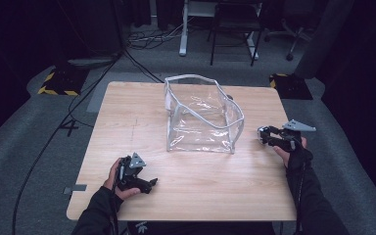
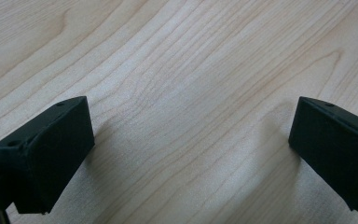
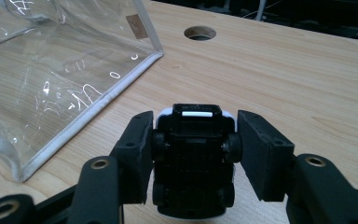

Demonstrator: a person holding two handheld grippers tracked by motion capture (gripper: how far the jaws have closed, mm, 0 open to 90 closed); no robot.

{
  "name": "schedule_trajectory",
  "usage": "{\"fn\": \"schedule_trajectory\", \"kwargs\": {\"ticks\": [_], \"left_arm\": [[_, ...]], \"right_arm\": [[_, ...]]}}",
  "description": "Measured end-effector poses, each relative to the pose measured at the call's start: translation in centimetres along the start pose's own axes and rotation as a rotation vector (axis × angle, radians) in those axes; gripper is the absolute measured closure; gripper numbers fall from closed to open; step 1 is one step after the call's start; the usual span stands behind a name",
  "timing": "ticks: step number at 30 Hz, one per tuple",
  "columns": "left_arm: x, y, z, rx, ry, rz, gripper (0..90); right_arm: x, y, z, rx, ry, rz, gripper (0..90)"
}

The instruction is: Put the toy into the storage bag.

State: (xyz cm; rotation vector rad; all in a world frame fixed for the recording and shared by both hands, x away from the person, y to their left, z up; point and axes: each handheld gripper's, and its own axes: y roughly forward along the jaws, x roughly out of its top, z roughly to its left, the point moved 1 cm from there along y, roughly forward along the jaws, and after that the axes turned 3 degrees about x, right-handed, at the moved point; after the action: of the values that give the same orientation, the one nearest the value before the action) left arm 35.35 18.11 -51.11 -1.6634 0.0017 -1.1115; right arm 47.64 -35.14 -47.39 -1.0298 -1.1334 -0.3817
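right claw [image 3: 193, 154] clamps toy car [image 3: 193, 163] beside clear bag [image 3: 51, 79] edge; left claw [image 2: 191, 149] apart

Toy car [image 3: 193, 163] underside up between right tongs [image 3: 193, 154]; body hidden, rear cut off at frame bottom. Clear bag [image 3: 51, 70] cropped at upper left.

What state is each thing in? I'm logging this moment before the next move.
Clear bag: upright on the table, top open, nothing seen inside.
Toy car: clamped, underside facing the camera.
Right gripper: shut on the toy car.
Left gripper: open, nothing held, over bare wood.
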Motion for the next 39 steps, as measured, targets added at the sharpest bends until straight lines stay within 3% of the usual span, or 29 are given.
{"fn": "schedule_trajectory", "kwargs": {"ticks": [1, 3, 14, 20, 39], "left_arm": [[0.0, 0.0, 0.0, -0.005, 0.0, 0.002, 0.2], [0.0, 0.0, 0.0, -0.004, -0.002, 0.001, 0.2], [0.0, 0.0, 0.0, -0.004, -0.009, 0.004, 0.2], [0.0, 0.0, 0.0, 0.001, -0.004, 0.006, 0.2], [0.0, 0.0, 0.0, 0.002, -0.007, 0.005, 0.2]], "right_arm": [[0.1, -0.1, -0.1, -0.007, -0.035, 0.006, 48.8], [0.4, -0.1, 0.1, 0.007, -0.006, -0.014, 48.8], [1.9, -0.7, 0.7, 0.016, -0.047, -0.029, 48.8], [2.8, -1.0, 0.6, 0.013, -0.032, -0.044, 48.8], [8.2, -3.1, 0.7, 0.043, -0.052, -0.103, 48.8]]}}
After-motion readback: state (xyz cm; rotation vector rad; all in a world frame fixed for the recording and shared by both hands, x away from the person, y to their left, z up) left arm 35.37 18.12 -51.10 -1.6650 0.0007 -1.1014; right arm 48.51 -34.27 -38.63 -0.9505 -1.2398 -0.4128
